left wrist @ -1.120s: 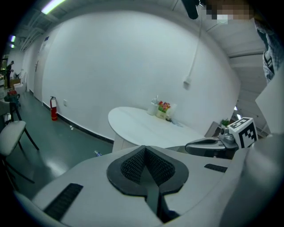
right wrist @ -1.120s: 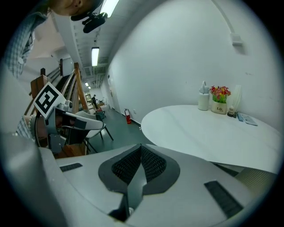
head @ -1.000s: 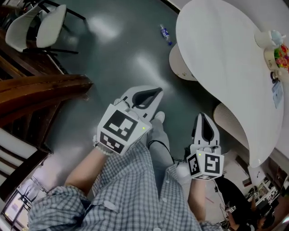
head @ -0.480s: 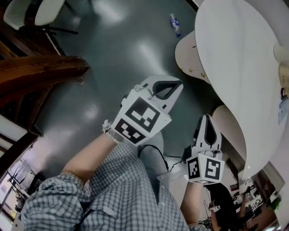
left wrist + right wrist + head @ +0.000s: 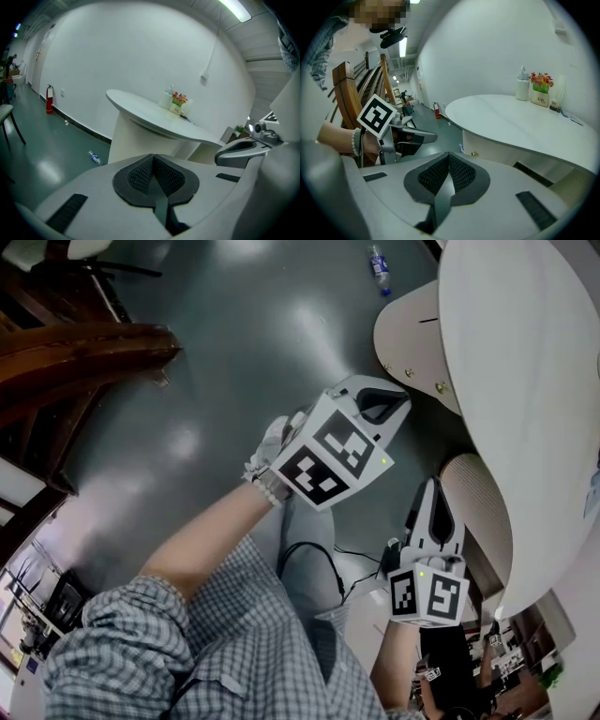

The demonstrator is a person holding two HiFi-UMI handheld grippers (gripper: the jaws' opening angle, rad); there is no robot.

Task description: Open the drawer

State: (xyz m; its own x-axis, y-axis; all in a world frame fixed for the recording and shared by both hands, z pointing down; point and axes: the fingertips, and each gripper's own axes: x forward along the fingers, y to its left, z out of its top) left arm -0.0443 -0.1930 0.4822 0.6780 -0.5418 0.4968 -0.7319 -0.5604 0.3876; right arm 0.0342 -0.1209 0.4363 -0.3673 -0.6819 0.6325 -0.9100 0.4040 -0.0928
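Glossy floor (image 5: 234, 352); matt, seemingly plastic left gripper (image 5: 401, 409).

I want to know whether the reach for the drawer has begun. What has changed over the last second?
The left gripper has swung forward and right, toward the knobs on the beige base under the table. Nothing was grasped or released: both grippers are shut and empty. The right gripper has hardly shifted; the bottle still lies on the floor.

Cream curved drawer (image 5: 415, 338), closed, small brass knobs (image 5: 441, 387), beneath white tabletop (image 5: 525, 381)
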